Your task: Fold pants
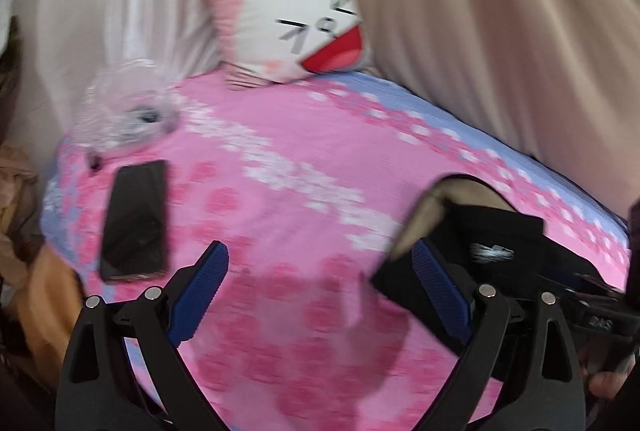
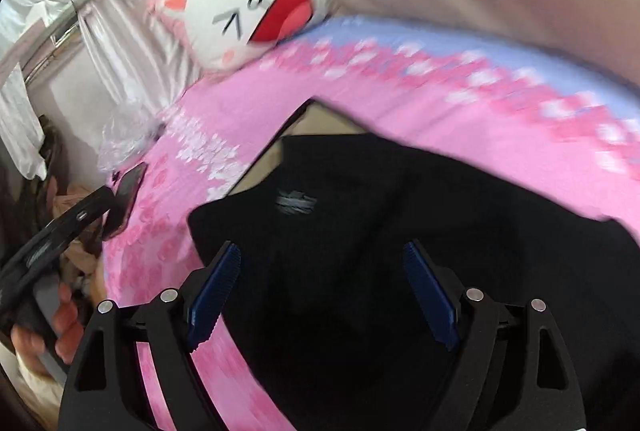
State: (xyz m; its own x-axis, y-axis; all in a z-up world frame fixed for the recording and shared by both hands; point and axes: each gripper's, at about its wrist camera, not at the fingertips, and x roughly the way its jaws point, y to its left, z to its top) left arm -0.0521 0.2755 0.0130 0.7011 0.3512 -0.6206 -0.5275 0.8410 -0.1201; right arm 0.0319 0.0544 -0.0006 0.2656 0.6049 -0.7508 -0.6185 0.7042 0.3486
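Two grippers, both spread wide and holding nothing. Black pants (image 2: 400,231) lie on the pink patterned bedspread (image 1: 300,171), tan lining showing at one upturned edge. Judged stage: between folds, approach under way. The right gripper (image 2: 322,287) hovers directly over the dark cloth; the left gripper (image 1: 320,291) hangs over bare bedspread, the pants at its right finger. Next move calls for descending onto an edge and pinching. A phone (image 1: 136,219) lies well clear.
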